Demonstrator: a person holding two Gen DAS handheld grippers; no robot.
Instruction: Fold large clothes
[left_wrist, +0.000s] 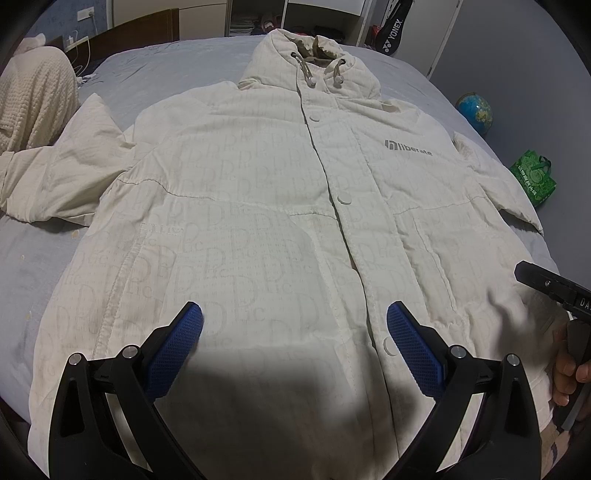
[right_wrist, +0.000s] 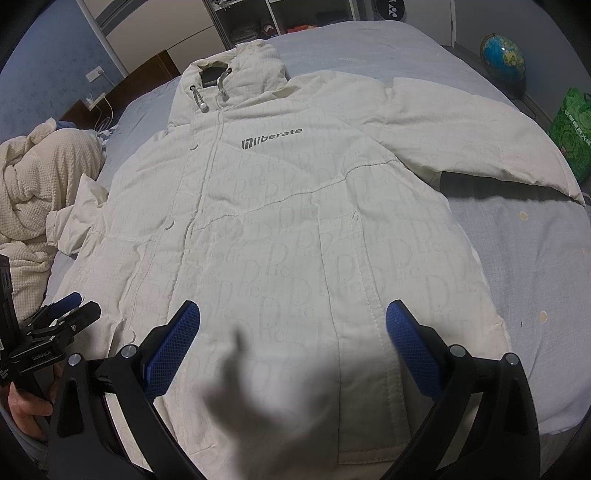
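one cream jacket (left_wrist: 280, 206) lies flat on the bed (left_wrist: 177, 70), front up, hood far, hem nearest, long axis running straight away from both tools. left gripper (left_wrist: 294, 343) and right gripper (right_wrist: 293, 341) both gape wide over the hem, holding nothing. two sleeves splay outward; each gripper looks nearer its own side's sleeve.

jacket (right_wrist: 280, 229): "liberate" | racket bag (left_wrist: 392, 27): "YONEX" | left hand-held gripper (right_wrist: 68, 308): "GenRobot.AI"
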